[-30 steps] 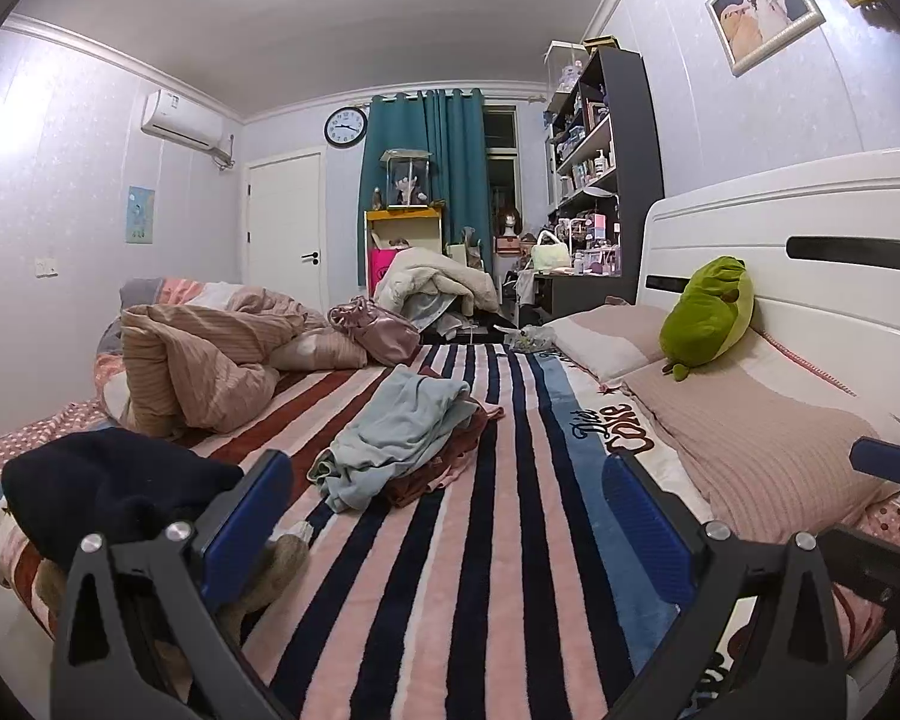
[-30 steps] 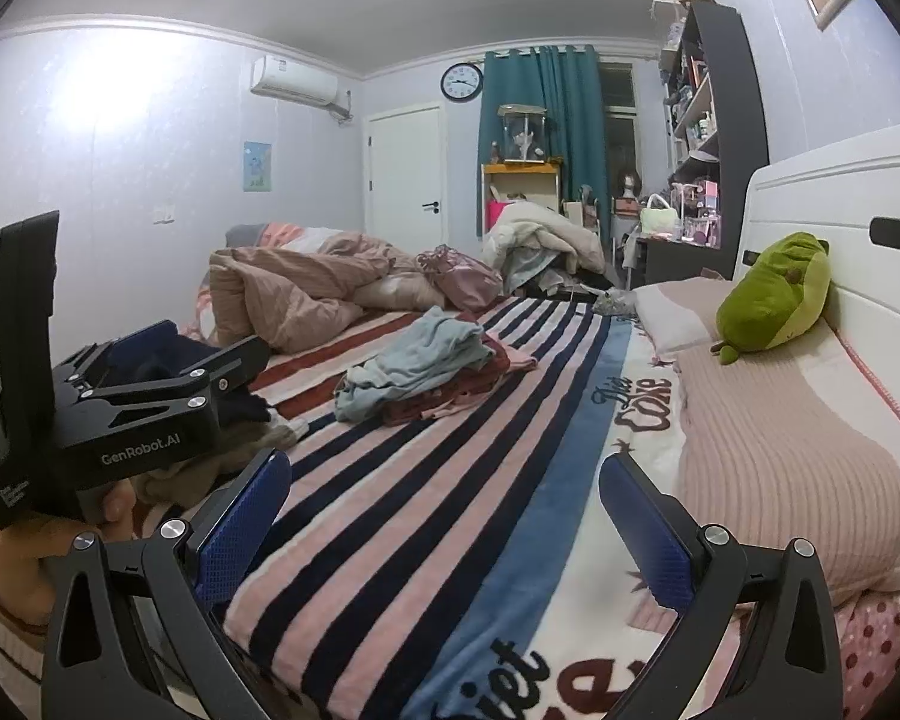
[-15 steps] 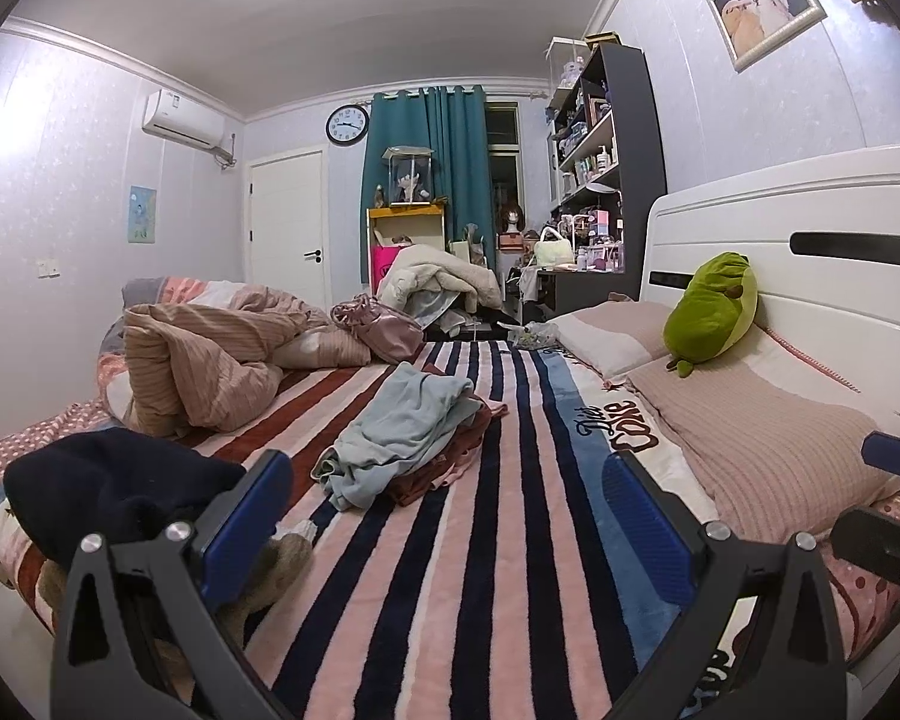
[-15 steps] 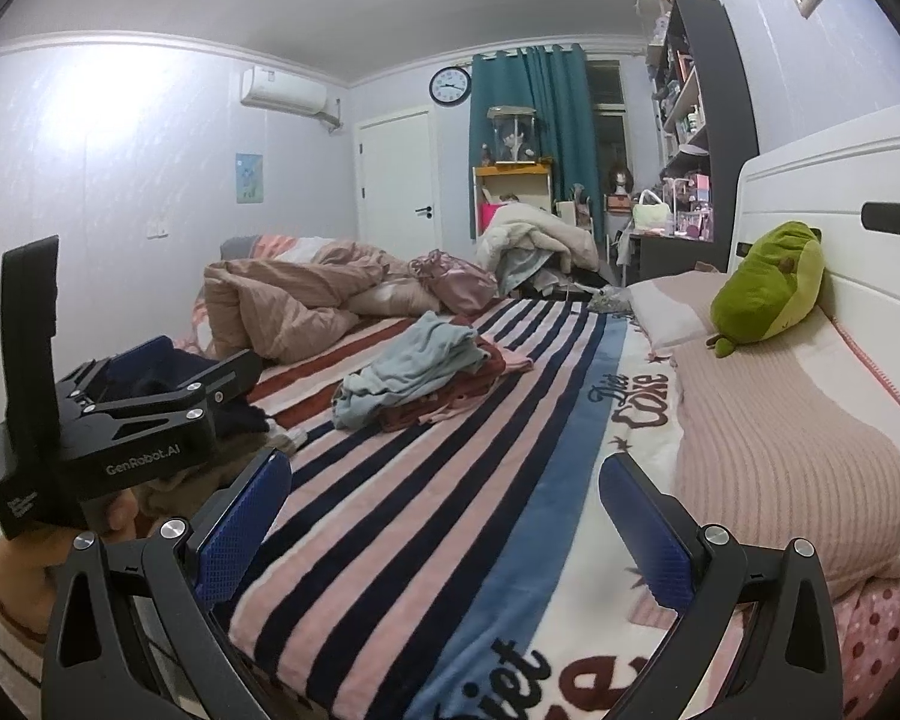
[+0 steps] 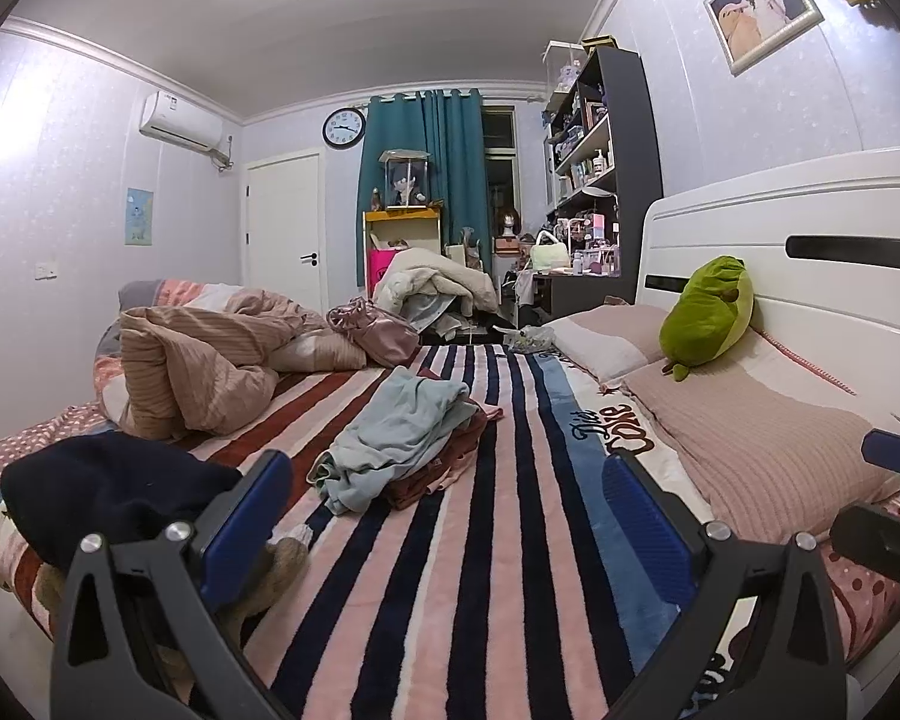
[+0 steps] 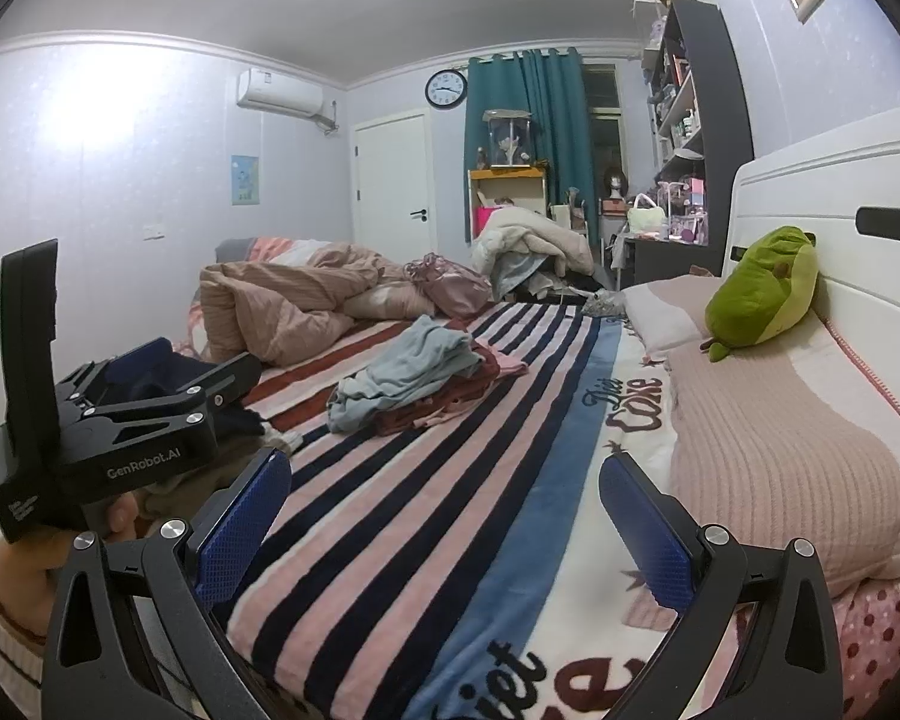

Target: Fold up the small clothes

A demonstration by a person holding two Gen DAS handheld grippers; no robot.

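A small heap of clothes lies mid-bed on the striped blanket [image 5: 510,570]: a light blue garment [image 5: 399,429] on top of a dark red one [image 5: 444,468]. The same heap shows in the right wrist view, light blue garment [image 6: 417,363] over the red one [image 6: 444,405]. My left gripper [image 5: 447,516] is open and empty, held above the near end of the bed, well short of the heap. My right gripper [image 6: 444,519] is open and empty too, to the right of the left one. The left gripper's body [image 6: 120,420] shows at the left of the right wrist view.
A dark navy garment [image 5: 108,486] lies at the near left edge. A bunched tan duvet [image 5: 204,372] and a pink bag [image 5: 378,333] sit at the far left. Pillows [image 5: 756,450] and a green plush [image 5: 708,312] line the white headboard on the right. Shelves and a clothes-laden chair stand beyond the bed.
Both grippers have shifted only slightly; the views drift a little. Nothing was picked up or let go, and the heap lies as before.
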